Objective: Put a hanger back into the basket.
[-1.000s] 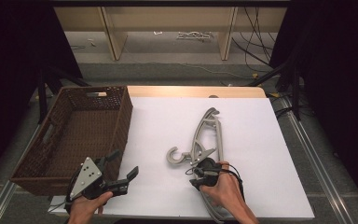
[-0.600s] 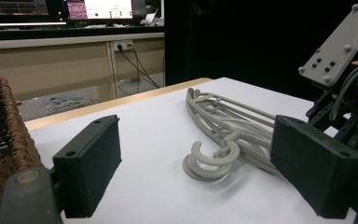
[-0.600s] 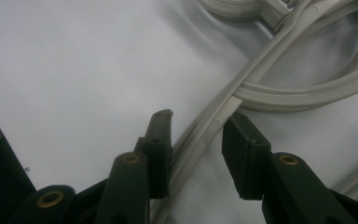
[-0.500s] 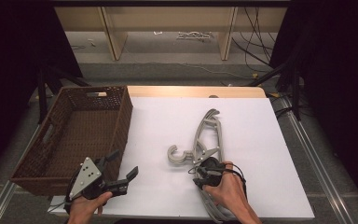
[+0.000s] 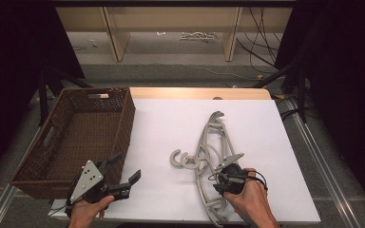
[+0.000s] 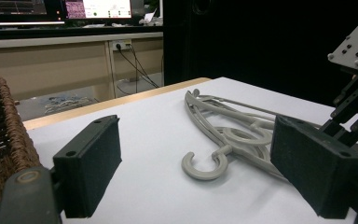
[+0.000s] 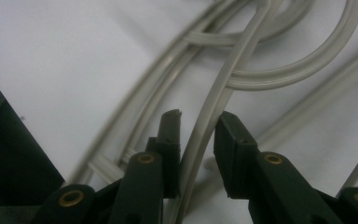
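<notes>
Several grey plastic hangers [image 5: 212, 135] lie stacked on the white table [image 5: 161, 123], hooks pointing left. My right gripper [image 5: 225, 176] rests on their lower half. In the right gripper view its jaws [image 7: 196, 122] are shut on one thin hanger bar [image 7: 214, 100] that runs up between them. My left gripper [image 5: 125, 168] hovers open near the front left of the table, beside the basket. In the left gripper view, its wide-set jaws [image 6: 198, 140] frame the hangers [image 6: 228, 135] farther off and hold nothing.
A brown wicker basket [image 5: 129, 114] stands at the table's left edge, and its rim [image 6: 4, 116] shows in the left gripper view. Wooden shelving and cables sit on the floor beyond the table. Bare white surface lies between the basket and the hangers.
My right hand and gripper have shifted slightly right along the hangers. The left gripper and the basket have stayed put.
</notes>
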